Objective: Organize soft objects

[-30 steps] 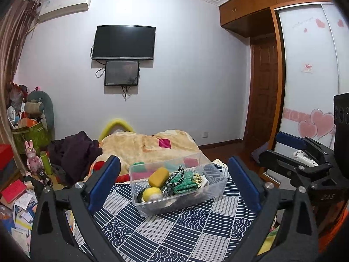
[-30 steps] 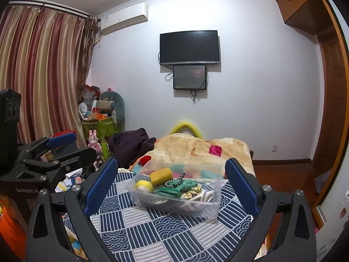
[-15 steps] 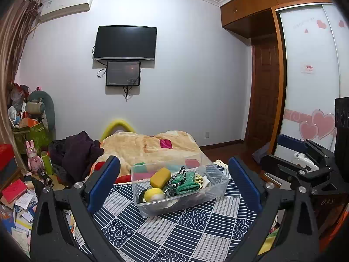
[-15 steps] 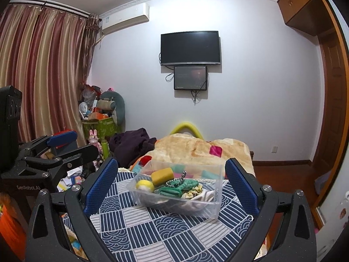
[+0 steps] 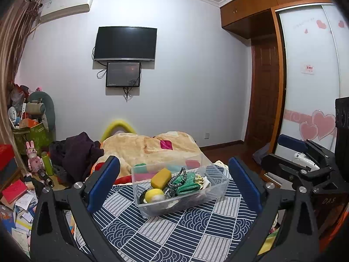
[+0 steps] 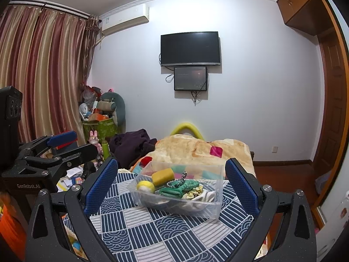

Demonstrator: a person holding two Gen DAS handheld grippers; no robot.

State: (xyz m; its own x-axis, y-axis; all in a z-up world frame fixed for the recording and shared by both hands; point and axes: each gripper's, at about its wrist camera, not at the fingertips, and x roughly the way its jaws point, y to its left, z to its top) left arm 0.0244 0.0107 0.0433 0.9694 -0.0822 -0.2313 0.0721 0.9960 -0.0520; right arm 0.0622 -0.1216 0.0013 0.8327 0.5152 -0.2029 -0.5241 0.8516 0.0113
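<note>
A clear plastic bin (image 5: 209, 193) stands on a navy and white patterned cloth (image 5: 174, 233). It holds a yellow sponge (image 5: 161, 175), a yellow ball (image 5: 153, 195), a green cloth (image 5: 188, 184), a beaded band and pale fabric. My left gripper (image 5: 174, 181) is open and empty, held in front of the bin. My right gripper (image 6: 170, 181) is open and empty, also before the bin (image 6: 209, 205), where the sponge (image 6: 163, 176), ball (image 6: 145, 186) and green cloth (image 6: 178, 191) show.
A bed with a beige blanket (image 5: 148, 146) and dark clothes (image 5: 76, 152) lies behind the bin. Clutter and papers cover the floor at left (image 5: 17, 198). A wardrobe (image 5: 309, 100) and door stand at right. Each gripper shows in the other's view (image 6: 50, 152).
Both views have shifted slightly; the bin sits a little further right in the left wrist view. Both grippers stay open and empty.
</note>
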